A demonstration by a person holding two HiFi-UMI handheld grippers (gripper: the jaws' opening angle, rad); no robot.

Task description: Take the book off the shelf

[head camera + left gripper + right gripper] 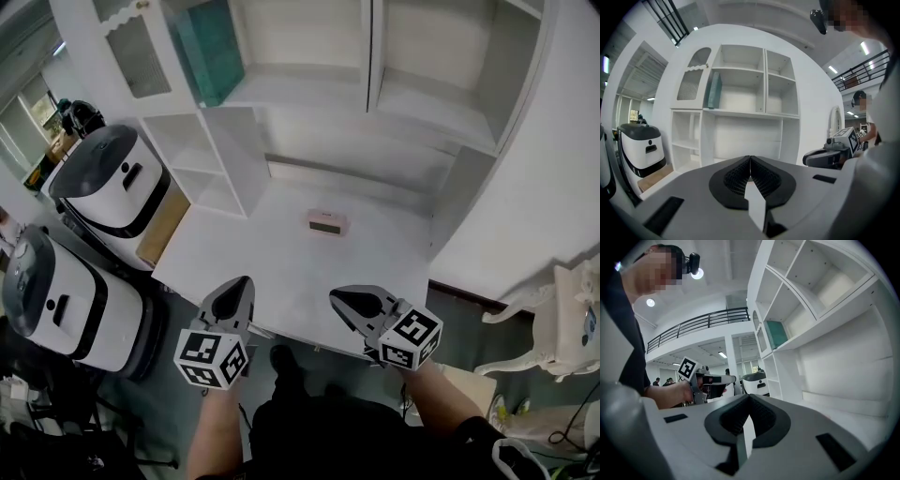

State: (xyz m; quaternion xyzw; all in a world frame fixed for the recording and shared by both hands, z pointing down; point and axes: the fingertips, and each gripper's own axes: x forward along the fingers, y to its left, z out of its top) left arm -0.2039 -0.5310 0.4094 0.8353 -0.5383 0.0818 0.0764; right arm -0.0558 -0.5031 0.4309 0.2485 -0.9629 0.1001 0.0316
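Note:
The teal book stands leaning in an upper compartment of the white shelf unit; it also shows in the left gripper view as the book and in the right gripper view as the book. My left gripper hovers at the desk's near edge, shut and empty, far below the book. To its right my right gripper is level with it, also shut with nothing in it. The shut left gripper faces the shelf head-on. The right gripper points along the shelf front.
A small pink clock lies on the white desk under the shelves. Two white and black machines stand at the left beside a cardboard box. A white chair is at the right.

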